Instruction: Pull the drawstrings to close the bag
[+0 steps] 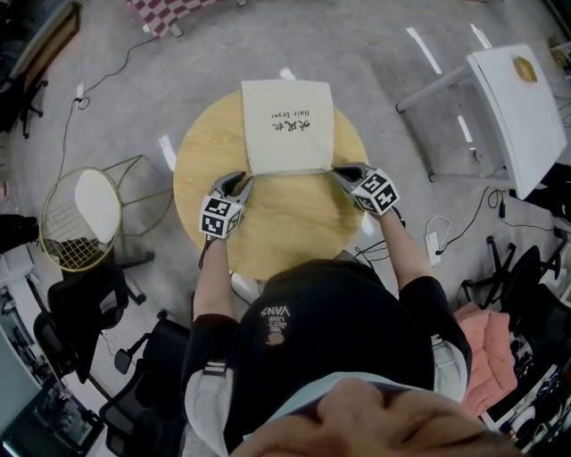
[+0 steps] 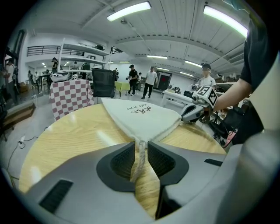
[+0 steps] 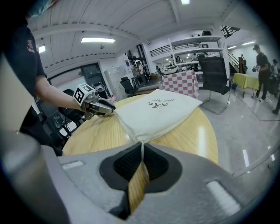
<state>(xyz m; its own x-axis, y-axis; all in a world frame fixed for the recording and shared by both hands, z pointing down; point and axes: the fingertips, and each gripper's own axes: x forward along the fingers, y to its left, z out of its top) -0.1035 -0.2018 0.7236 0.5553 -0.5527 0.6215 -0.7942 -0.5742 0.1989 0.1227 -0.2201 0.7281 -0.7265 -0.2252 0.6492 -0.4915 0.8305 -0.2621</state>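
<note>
A cream drawstring bag [image 1: 287,125] with dark print lies flat on the round wooden table [image 1: 277,223], its mouth edge toward me. My left gripper [image 1: 239,186] sits at the bag's near left corner, and my right gripper [image 1: 343,174] at its near right corner. In the left gripper view the jaws [image 2: 140,144] are closed on the white drawstring [image 2: 139,157] coming out of the bag [image 2: 140,114]. In the right gripper view the gripper [image 3: 142,146] is shut on the other drawstring [image 3: 142,151] at the bag's [image 3: 157,111] corner. The mouth hem is slightly gathered.
A gold wire chair [image 1: 85,219] stands left of the table and a white table [image 1: 522,107] at the right. A checkered cloth [image 1: 165,11] lies beyond. Black office chairs [image 1: 89,312] and a pink cloth [image 1: 495,357] are near my legs. People stand far off.
</note>
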